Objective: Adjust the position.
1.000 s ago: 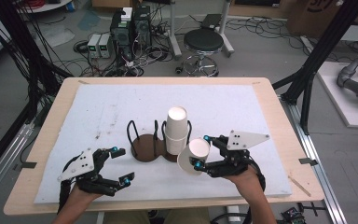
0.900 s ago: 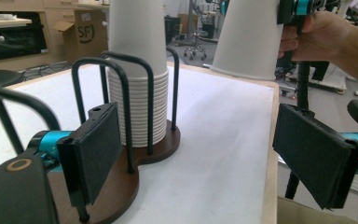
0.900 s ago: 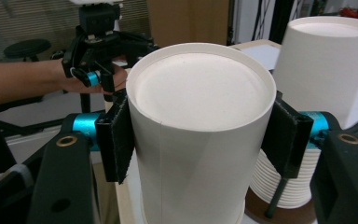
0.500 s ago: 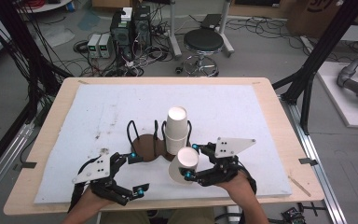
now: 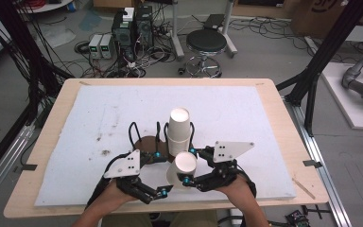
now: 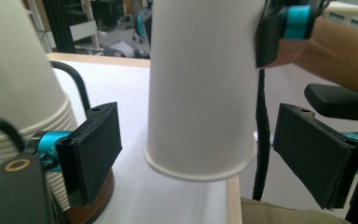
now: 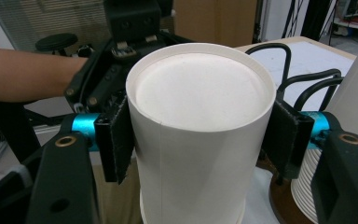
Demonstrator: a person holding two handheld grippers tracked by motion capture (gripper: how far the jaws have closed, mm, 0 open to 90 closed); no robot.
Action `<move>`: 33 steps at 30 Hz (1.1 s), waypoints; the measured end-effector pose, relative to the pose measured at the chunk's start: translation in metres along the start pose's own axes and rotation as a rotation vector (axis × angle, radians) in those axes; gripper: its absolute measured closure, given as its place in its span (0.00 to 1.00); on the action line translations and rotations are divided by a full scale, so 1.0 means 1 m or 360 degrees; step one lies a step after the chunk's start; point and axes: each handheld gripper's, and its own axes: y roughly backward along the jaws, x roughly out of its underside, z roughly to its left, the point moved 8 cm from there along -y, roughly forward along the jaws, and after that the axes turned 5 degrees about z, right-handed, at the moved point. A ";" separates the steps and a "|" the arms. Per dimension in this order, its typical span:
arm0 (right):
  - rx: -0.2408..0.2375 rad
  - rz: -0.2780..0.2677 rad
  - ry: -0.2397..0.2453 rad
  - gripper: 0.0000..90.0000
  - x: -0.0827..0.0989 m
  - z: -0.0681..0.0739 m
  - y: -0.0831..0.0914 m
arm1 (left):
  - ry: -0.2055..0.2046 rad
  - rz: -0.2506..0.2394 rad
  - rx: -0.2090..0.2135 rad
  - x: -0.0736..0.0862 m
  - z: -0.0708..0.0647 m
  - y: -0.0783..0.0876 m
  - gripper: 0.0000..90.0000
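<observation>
R gripper (image 5: pixel 187 166) is pinching an upside-down white paper cup (image 5: pixel 181 168) betw. its pads, lifted off the mat. L gripper (image 5: pixel 161 173) is sitting spread wide just beside it, cup betw. its jaws w/o touching; cup stack (image 5: pixel 178 130) beyond.

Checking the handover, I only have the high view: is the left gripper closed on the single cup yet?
Observer: No. In the left gripper view its pads stand apart on either side of the paper cup, with gaps on both sides.
Operator: Is the right one actually gripping it?
Observer: Yes. The right gripper has both pads pressed against the cup wall just below its closed end.
Operator: Cup resting on the table?
Observer: No. The left gripper view shows its open rim hanging above the white mat.
</observation>
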 end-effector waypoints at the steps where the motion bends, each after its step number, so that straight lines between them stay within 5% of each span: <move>1: -0.0004 -0.0002 -0.0003 0.39 0.000 0.000 0.000 | 0.0000 0.0004 0.0008 0.000 0.000 -0.003 0.17; 14: -0.0035 0.0011 -0.0001 0.39 0.002 0.003 -0.003 | 0.0045 -0.0022 0.0061 0.001 -0.001 -0.018 0.17; 25: -0.0085 0.0023 0.0017 0.39 0.004 0.006 -0.008 | 0.0024 0.0028 0.0180 0.005 -0.006 -0.021 0.29; 33: -0.0103 0.0033 -0.0003 0.39 0.006 0.006 -0.009 | 0.0016 0.0086 0.0186 0.006 -0.006 -0.018 0.35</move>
